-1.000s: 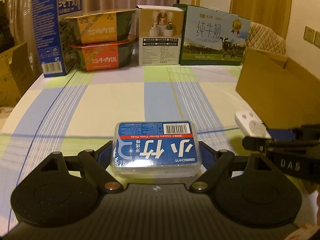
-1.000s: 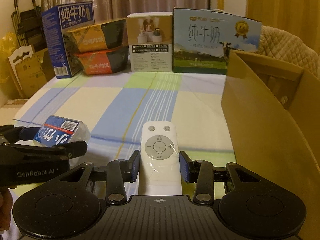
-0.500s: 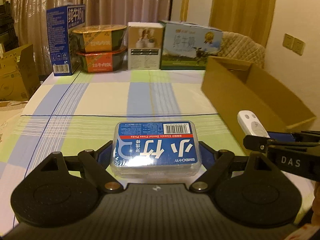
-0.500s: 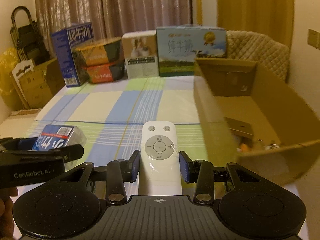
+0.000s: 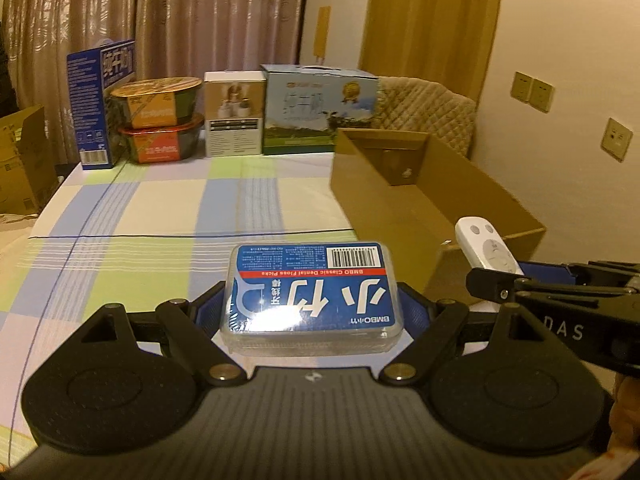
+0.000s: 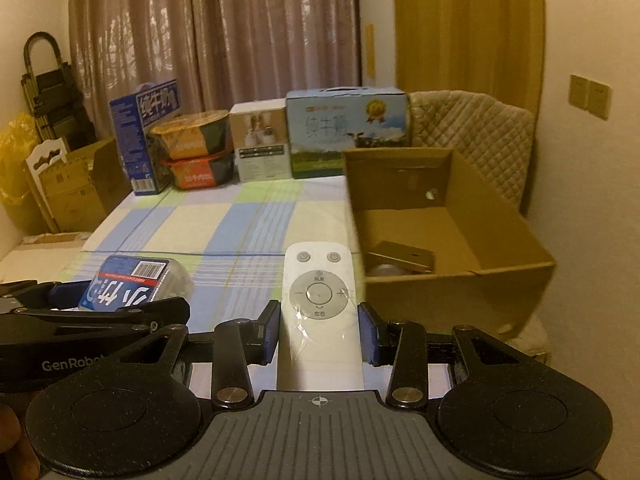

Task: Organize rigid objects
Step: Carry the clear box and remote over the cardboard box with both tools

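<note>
Blue floss box [image 5: 313,292], white remote [image 6: 320,312], pastel checked tablecloth [image 5: 168,216], brown carton [image 6: 472,216]

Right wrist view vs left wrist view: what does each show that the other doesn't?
Only the right wrist view: the cardboard box's floor with a loose cardboard piece lying in it, the folded trolley and a yellow bag at far left.

Only the left wrist view: the floss pick case's full label, and a third wall socket.

Both: the floss pick case in the left gripper, the white remote in the right gripper, the cardboard box, and the row of cartons.
</note>
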